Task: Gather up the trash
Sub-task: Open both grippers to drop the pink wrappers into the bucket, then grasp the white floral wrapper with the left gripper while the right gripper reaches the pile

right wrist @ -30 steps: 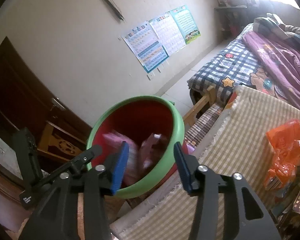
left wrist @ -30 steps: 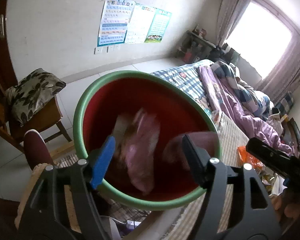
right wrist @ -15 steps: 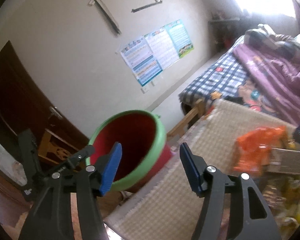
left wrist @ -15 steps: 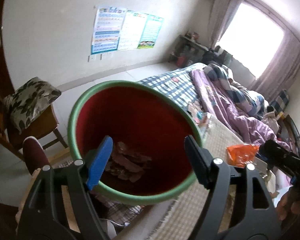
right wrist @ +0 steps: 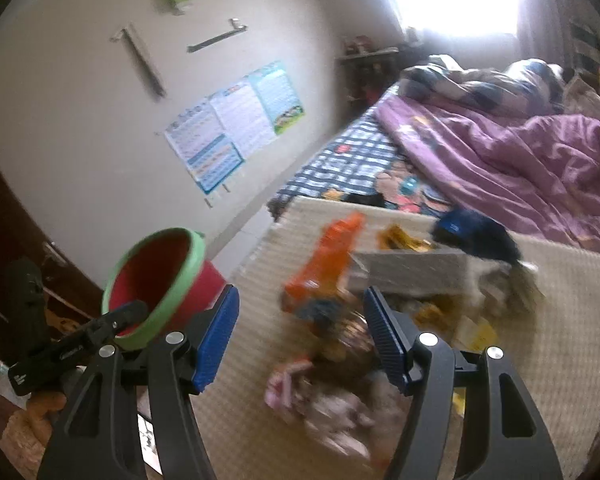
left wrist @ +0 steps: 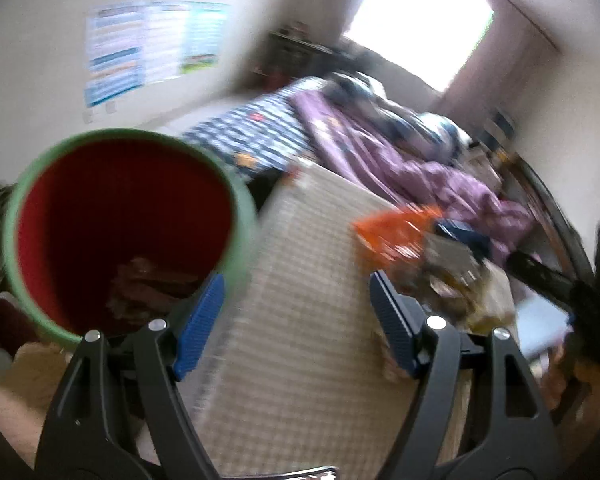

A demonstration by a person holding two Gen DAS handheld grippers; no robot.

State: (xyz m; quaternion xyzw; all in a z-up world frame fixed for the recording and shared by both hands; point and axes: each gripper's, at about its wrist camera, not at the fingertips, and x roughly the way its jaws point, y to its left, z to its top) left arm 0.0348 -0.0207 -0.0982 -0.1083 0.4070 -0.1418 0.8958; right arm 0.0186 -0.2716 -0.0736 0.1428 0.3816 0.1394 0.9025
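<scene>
Hovering w/ both jaws empty: left gripper point(left wrist: 294, 320) apart, right gripper point(right wrist: 300, 336) opening. Crumpled wrapper pile point(right wrist: 340, 344) centre frame; green-rimmed red plastic bin point(right wrist: 160, 280) lower left. Risk: snagging several wrappers, dropping some.

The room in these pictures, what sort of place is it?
Most likely a lived-in bedroom: a bed with a rumpled purple quilt, learning posters on the wall, and a red bin beside a littered mat.
</scene>
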